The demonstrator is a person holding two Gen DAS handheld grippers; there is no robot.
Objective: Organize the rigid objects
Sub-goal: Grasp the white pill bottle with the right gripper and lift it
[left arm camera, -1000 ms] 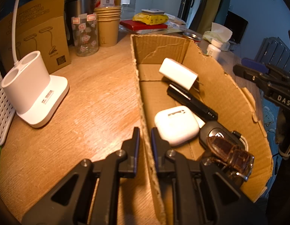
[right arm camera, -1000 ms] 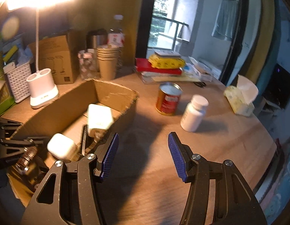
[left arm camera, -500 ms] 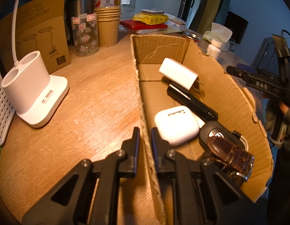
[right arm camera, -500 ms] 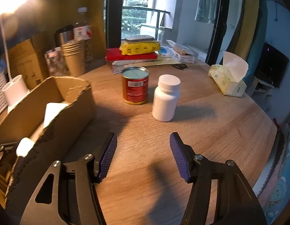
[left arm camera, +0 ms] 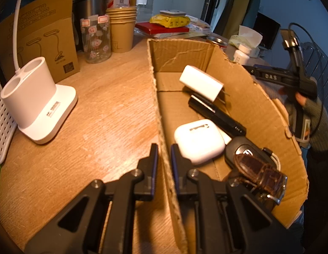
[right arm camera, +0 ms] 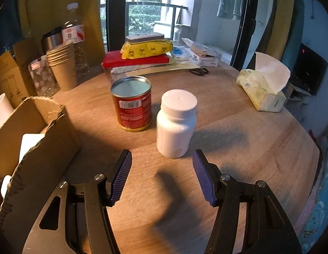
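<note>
1. The left gripper (left arm camera: 164,154) stays clamped narrow on the near wall of the cardboard box (left arm camera: 255,97), one finger outside, one inside; neither it nor the box has shifted over the past second.

2. In the box lie a white charger (left arm camera: 201,83) at 12 o'clock, a black stick (left arm camera: 216,114) just beneath it, a white earbud case (left arm camera: 198,141) at centre, and a car key (left arm camera: 244,150) with a brown strap (left arm camera: 259,173) at 4 o'clock (the last two touching).

3. The right gripper (right arm camera: 161,173) has swung away from the box within that second and now faces open table (right arm camera: 238,148), its jaws spread wide and holding nothing.

4. A white bottle (right arm camera: 175,124) stands upright just ahead of the purple pads (right arm camera: 121,175), slightly right of centre between them; a red can (right arm camera: 133,103) stands at its 10 o'clock, close but apparently not touching.

5. A tissue pack (right arm camera: 261,91) sits well apart at 2 o'clock; paper cups (right arm camera: 63,67) and a stack of books and packets line the far edge.

6. The swing suggests the bottle is the next item bound for the box, which waits at the right gripper's 9 o'clock (the can likely follows).

7. The approach looks incomplete: the pads are short of the bottle's sides and would need to advance before closing.

8. The can's closeness is the risk, since the left pad could nudge it on the way in.
</note>
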